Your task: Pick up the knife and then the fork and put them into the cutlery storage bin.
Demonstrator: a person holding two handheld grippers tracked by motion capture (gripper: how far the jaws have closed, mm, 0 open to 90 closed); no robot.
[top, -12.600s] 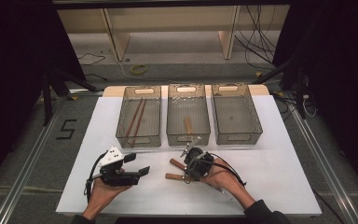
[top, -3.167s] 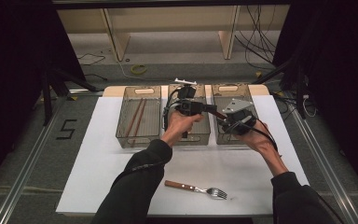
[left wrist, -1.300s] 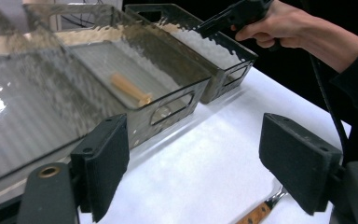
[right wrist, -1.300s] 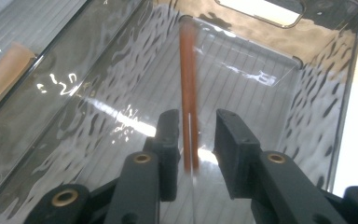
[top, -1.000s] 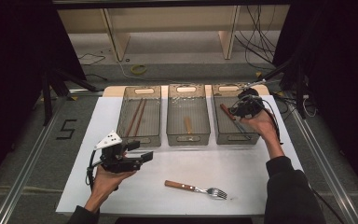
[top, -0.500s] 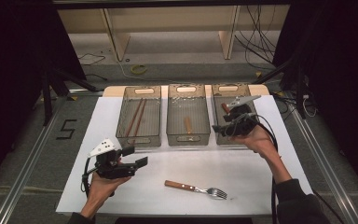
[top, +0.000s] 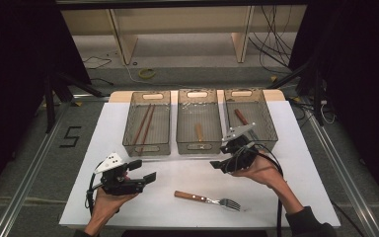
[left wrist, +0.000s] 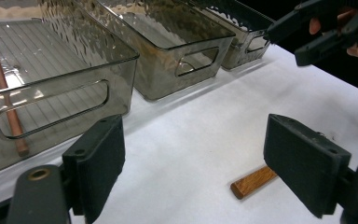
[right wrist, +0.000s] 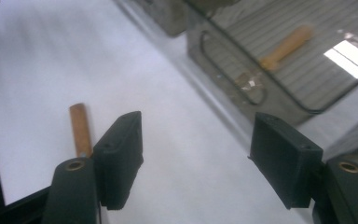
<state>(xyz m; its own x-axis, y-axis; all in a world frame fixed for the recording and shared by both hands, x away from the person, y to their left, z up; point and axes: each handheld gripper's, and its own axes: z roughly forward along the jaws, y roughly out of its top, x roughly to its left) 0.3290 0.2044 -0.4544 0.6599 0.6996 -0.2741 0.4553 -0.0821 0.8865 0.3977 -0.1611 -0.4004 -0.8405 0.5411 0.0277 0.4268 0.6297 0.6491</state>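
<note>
While the fork lies flat on the table between both hands, stiff, light, its steel end likely slick | high view: right gripper empty, jaws apart, angled towards it | left gripper view: left gripper wide open, level; wooden handle the best hold | right gripper view: jaws just opened, nothing between, handle beside one pad.

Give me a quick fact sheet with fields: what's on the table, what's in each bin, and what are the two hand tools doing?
Table: white, three clear bins in a row, a fork in front
Fork: wooden handle, lying loose between the hands
Left bin: two chopsticks
Middle bin: one wooden-handled piece
Right bin: one brown-handled piece
Left tool: open, empty, above the table
Right tool: jaws just opened, nothing between them, in front of the right bin
</note>
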